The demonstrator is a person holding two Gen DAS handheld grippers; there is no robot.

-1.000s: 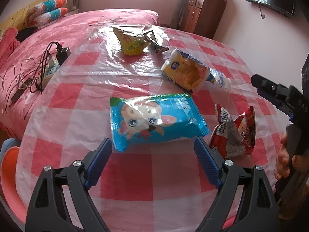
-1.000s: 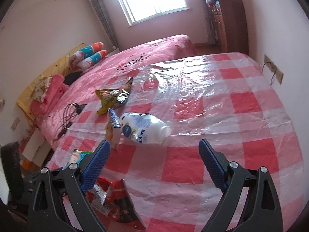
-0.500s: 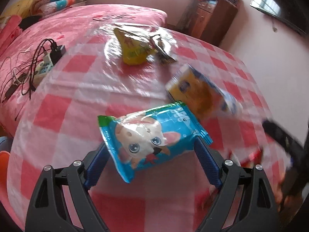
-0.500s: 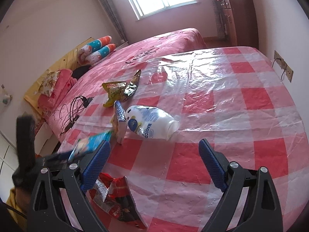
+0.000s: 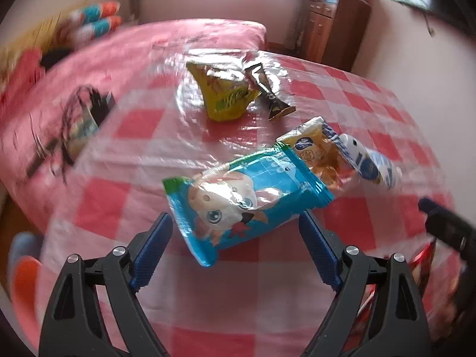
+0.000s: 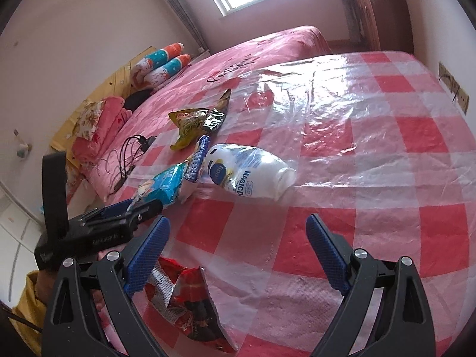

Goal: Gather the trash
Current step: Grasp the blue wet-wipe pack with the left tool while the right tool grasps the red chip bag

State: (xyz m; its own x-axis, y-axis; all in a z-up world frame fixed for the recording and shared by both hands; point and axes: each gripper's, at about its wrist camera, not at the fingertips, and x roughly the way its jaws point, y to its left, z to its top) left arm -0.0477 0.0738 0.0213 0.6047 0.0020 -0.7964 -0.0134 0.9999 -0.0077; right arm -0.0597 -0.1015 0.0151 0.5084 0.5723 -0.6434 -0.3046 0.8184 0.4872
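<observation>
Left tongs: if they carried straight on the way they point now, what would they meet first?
Most likely the blue snack packet, which lies tilted just ahead of the open left tongs and partly between the fingers, not yet gripped. Beyond it sits the yellow wrapper. Depth is hard to judge here.

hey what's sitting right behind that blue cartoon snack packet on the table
Behind the blue packet lies an orange-yellow wrapper, its near edge covered by the packet, and beyond it a white bottle on its side.

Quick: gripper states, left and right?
Left gripper: jaws wide, blue packet between the tips; whether it is pinched cannot be told.
Right gripper: open, empty.
</observation>
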